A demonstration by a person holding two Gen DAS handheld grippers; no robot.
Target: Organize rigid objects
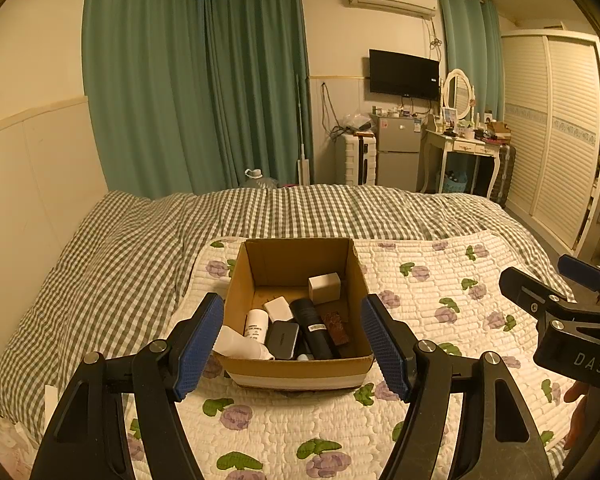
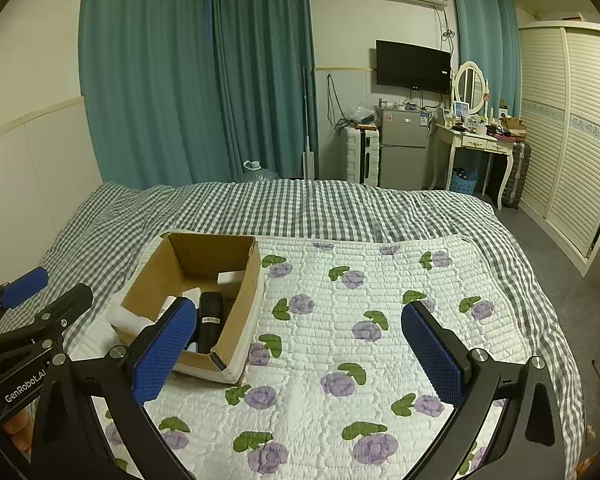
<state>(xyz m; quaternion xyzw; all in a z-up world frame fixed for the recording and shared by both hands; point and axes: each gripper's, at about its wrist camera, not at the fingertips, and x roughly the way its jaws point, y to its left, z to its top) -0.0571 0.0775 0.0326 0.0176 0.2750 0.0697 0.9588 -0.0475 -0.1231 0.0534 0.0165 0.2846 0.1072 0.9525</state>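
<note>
2 open, empty hand-held grippers [image 1: 292,344] [image 2: 300,352] flank cardboard box [image 1: 296,372] holding black bottle [image 1: 310,330].

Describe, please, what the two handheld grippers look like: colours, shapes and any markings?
Both are matte black, angular frames with silver pivot bolts. The left gripper and right gripper carry flat fingers faced with blue, dimpled pads. White lettering marks their sides: "GenRobot.AI" on the left, "DAS" on the right. No cables or sleeves show.

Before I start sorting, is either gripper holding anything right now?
No: the left gripper and right gripper are both open and empty above the floral quilt.
</note>
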